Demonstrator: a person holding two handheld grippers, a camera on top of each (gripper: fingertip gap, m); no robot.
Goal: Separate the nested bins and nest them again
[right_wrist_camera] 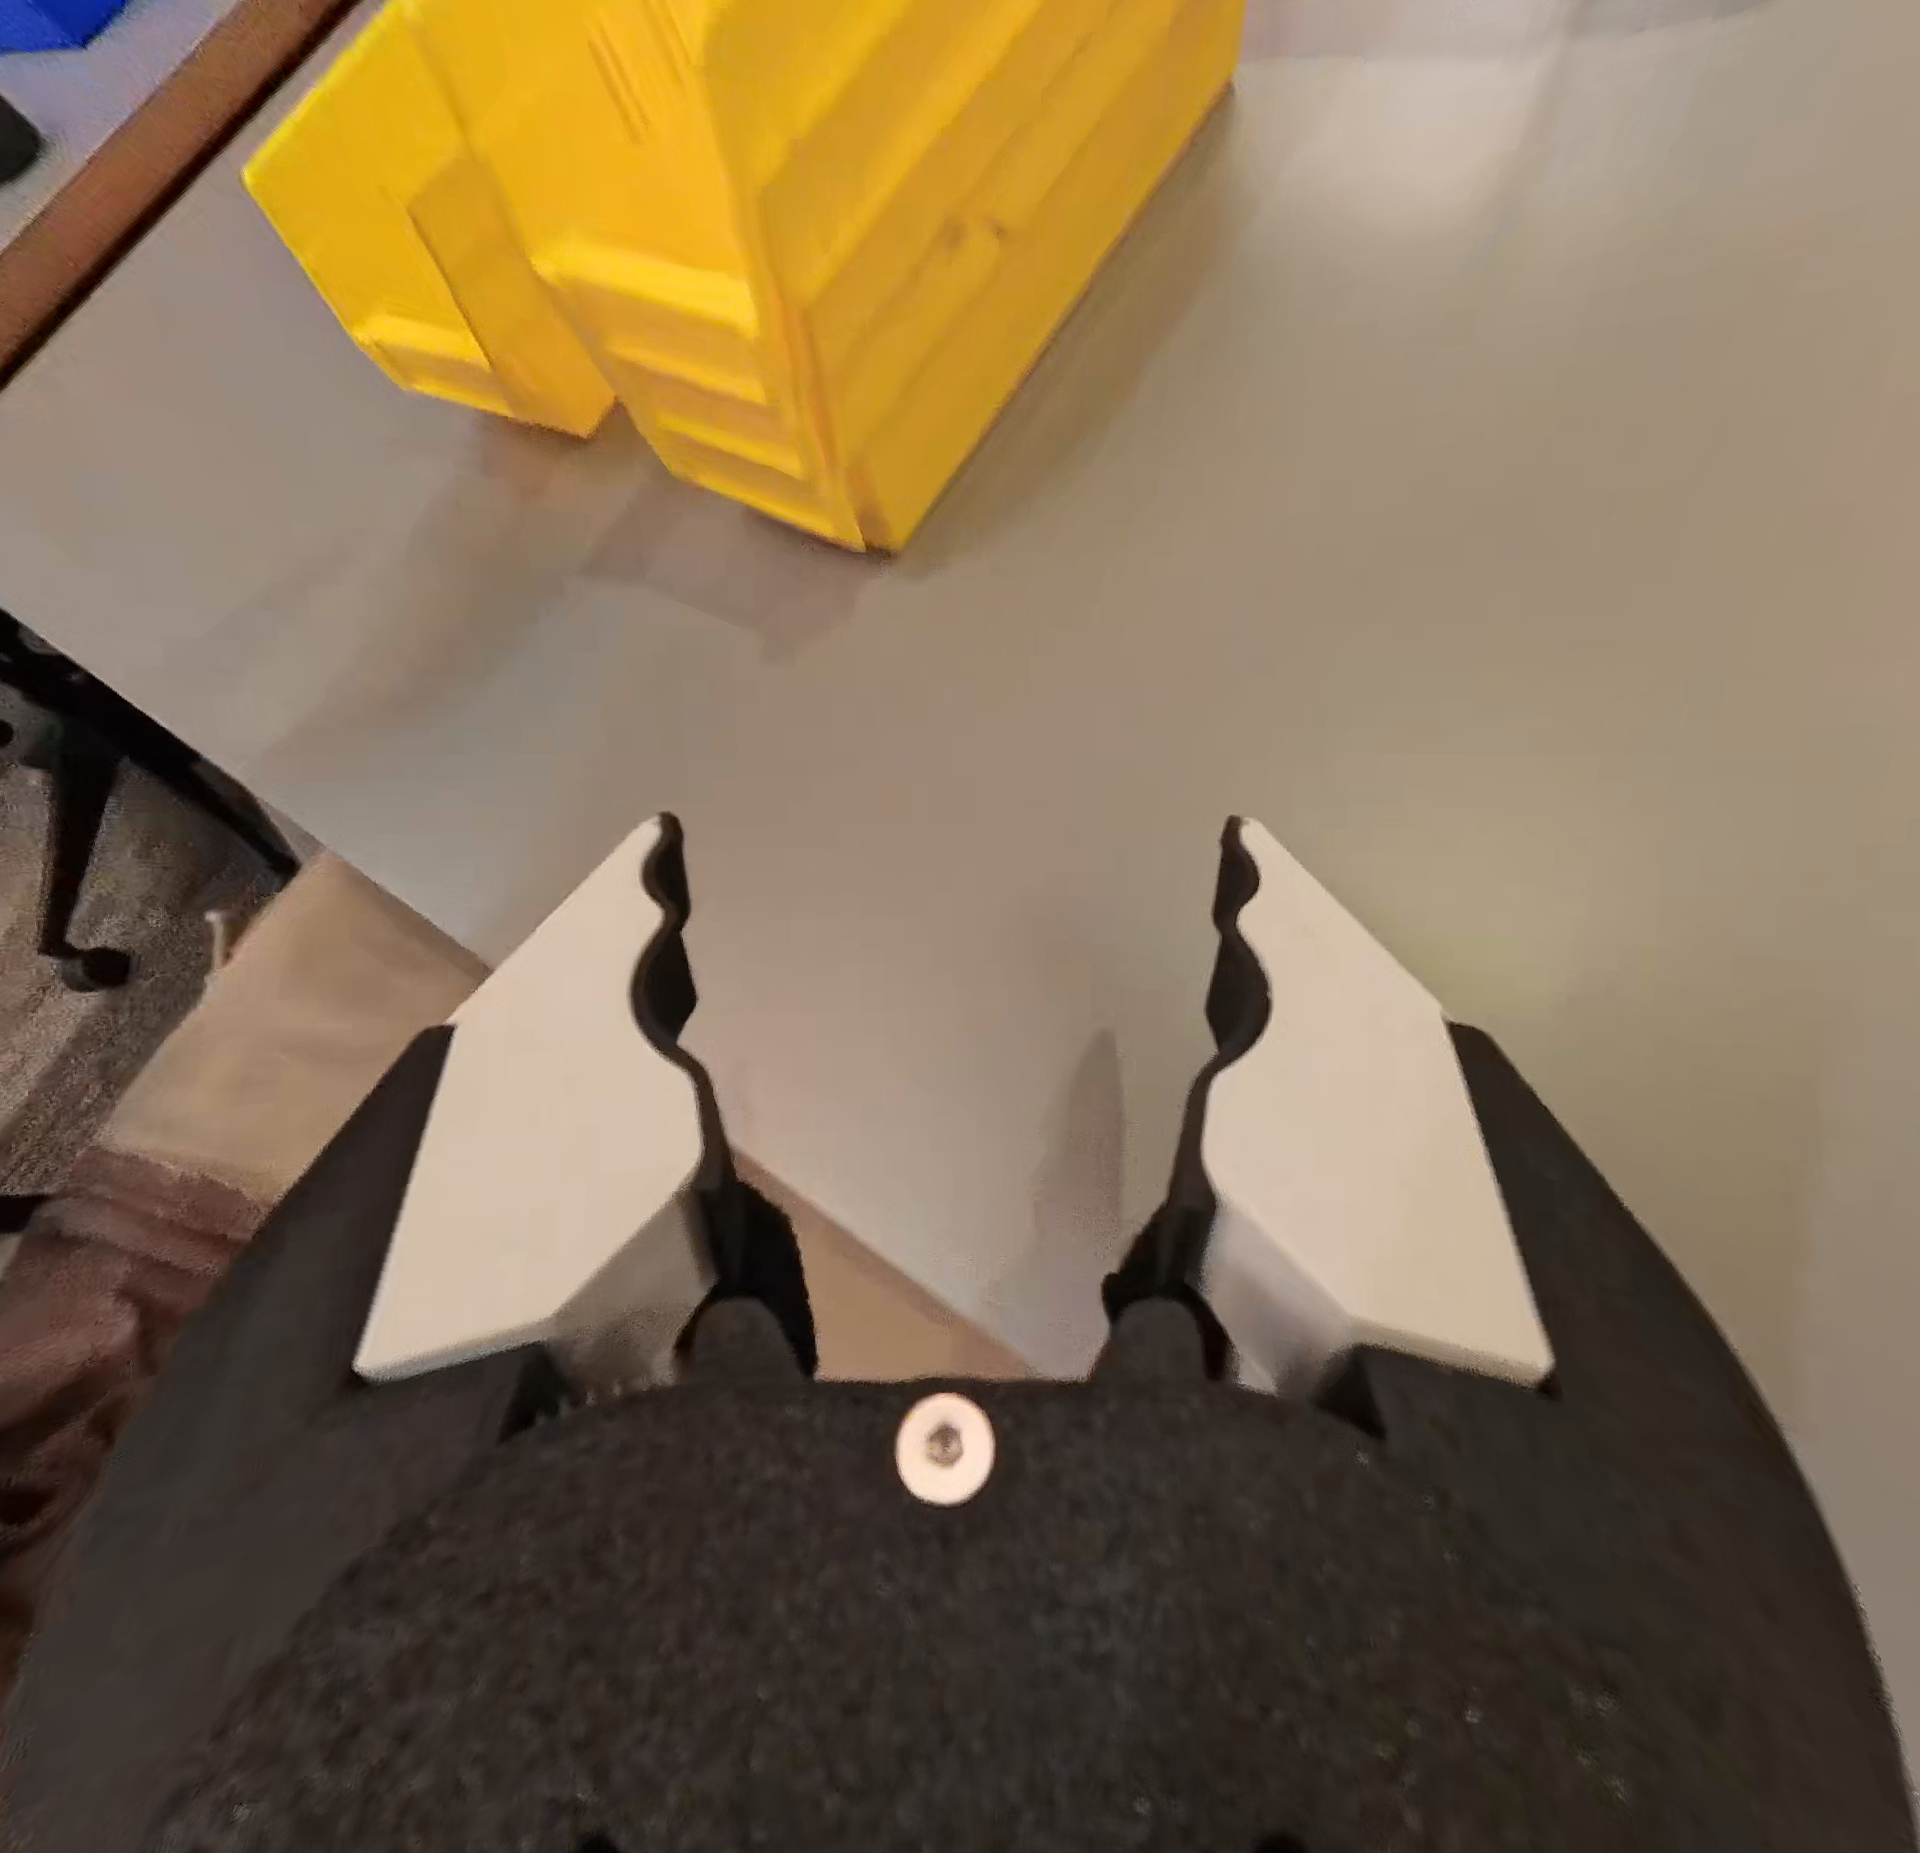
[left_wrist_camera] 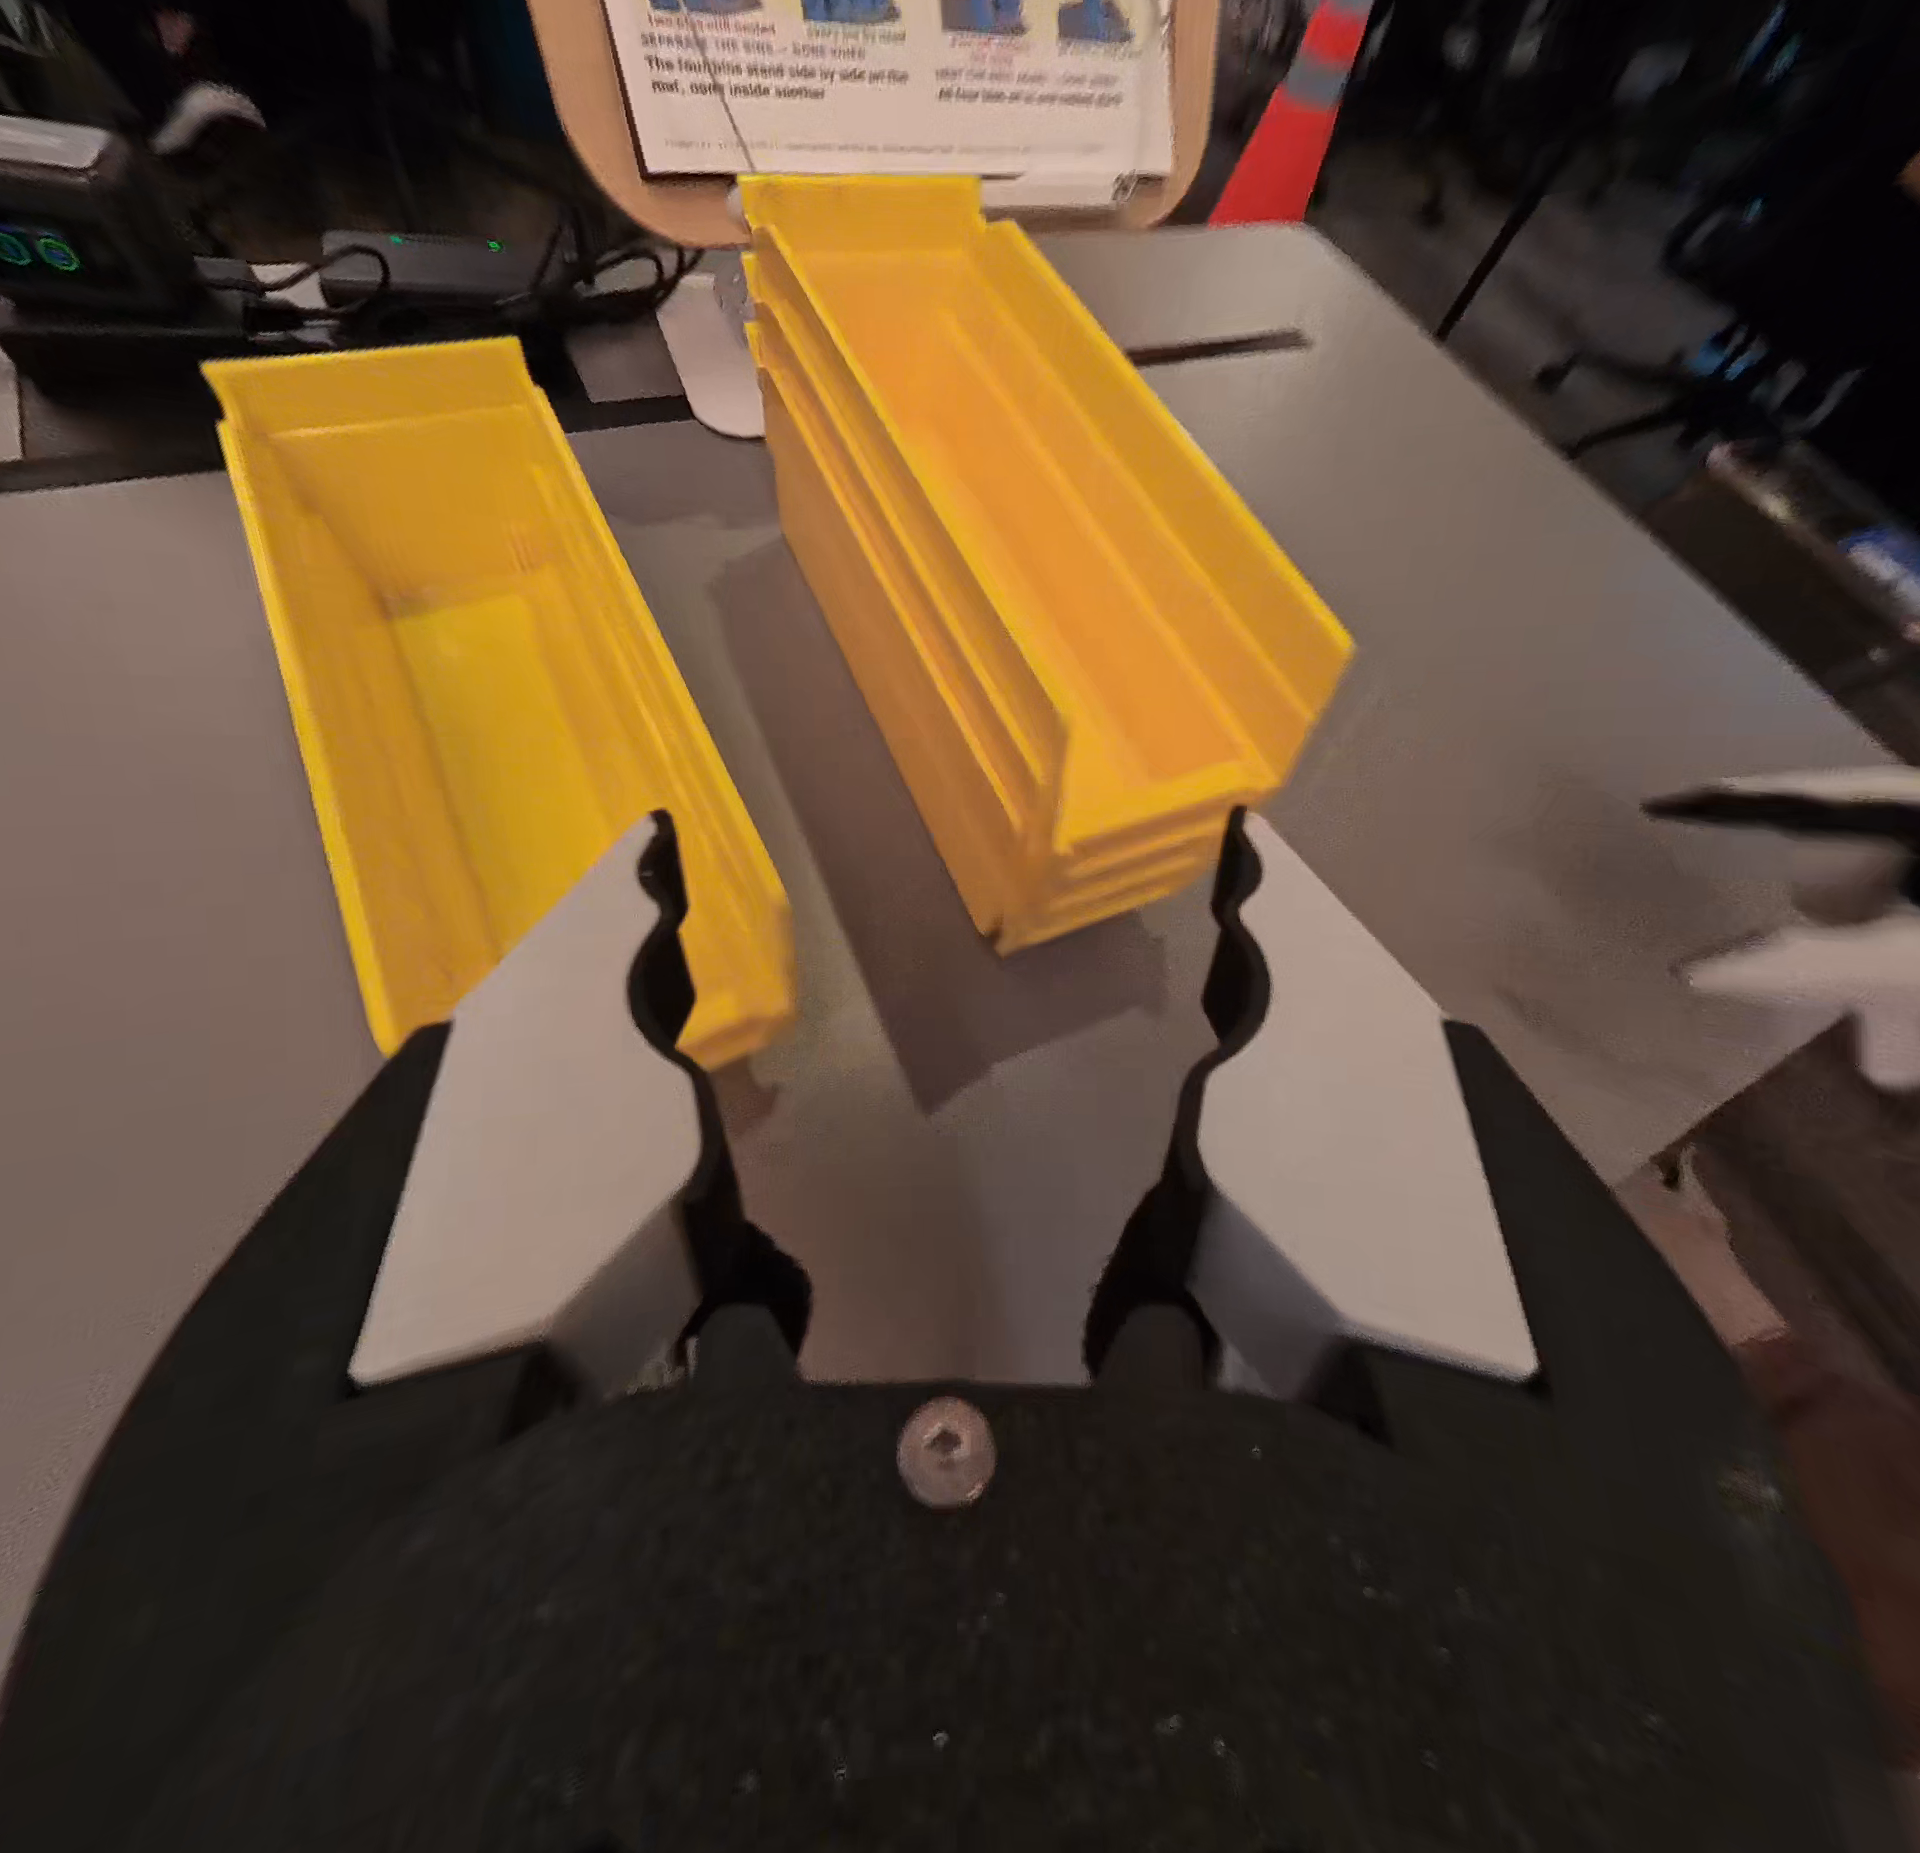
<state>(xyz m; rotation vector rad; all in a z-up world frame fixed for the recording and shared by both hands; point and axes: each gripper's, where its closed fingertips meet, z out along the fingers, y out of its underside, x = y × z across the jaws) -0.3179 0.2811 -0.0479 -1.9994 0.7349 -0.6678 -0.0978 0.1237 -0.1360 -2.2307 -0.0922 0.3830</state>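
Left claw (left_wrist_camera: 945,837): hovers above the grey table (left_wrist_camera: 1455,556), fingers spread wide and holding nothing, its tips over the near ends of the two bin groups.
Right claw (right_wrist_camera: 951,837): hangs over bare table well short of the bins, spread wide and holding nothing.
Single yellow bin (left_wrist_camera: 457,660): stands on the table at the left, open side up.
Nested yellow bins (left_wrist_camera: 1039,577): stand just beside it on the right, several rims stepped one inside another.
Instruction sheet (left_wrist_camera: 894,47): propped upright on a tan board behind the bins.
Orange cone (left_wrist_camera: 1299,89): farther back on the right.
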